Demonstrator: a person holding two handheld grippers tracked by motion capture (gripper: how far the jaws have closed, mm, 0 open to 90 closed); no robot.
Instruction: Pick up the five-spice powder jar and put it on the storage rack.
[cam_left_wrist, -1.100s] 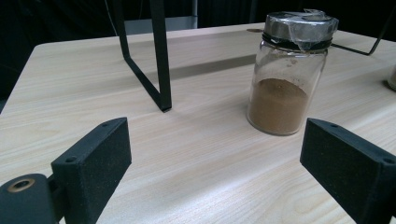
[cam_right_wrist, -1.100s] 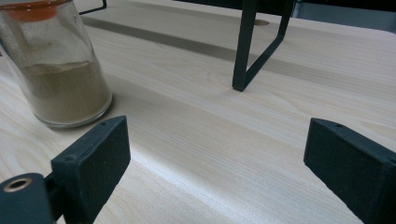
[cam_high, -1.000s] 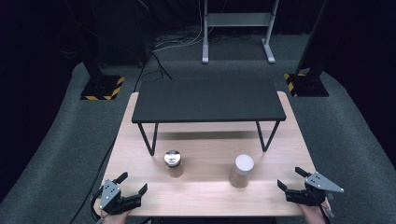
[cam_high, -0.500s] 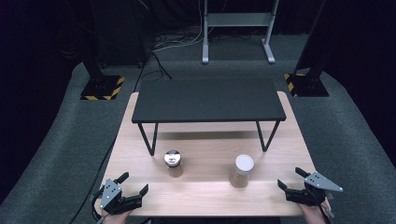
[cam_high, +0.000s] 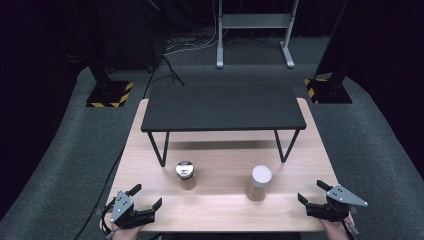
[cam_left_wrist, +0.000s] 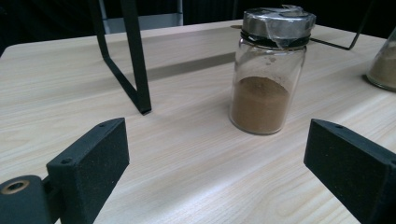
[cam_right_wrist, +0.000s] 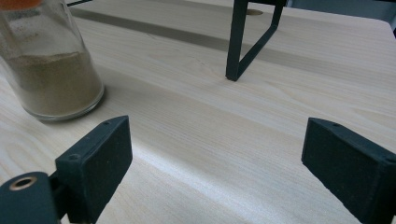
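The wooden bench (cam_high: 150, 150) has its near edge close to both grippers, and the front strip of it between them is bare wood. The left gripper (cam_high: 147, 197) rests at the near left corner; its jaws have just been opening and now stand wide apart with nothing between them. The right gripper (cam_high: 310, 191) rests at the near right corner, its jaws also spread wide and holding nothing. The jar with the metal lid (cam_high: 185, 175), holding brown powder, stands upright ahead of the left gripper, well apart from it. The jar with the white lid (cam_high: 260, 182) stands upright toward the right, near the right gripper. Behind both jars a black shelf (cam_high: 222, 107) on thin legs covers the far half of the bench; its front legs (cam_left_wrist: 135, 70) stand just behind the jars.
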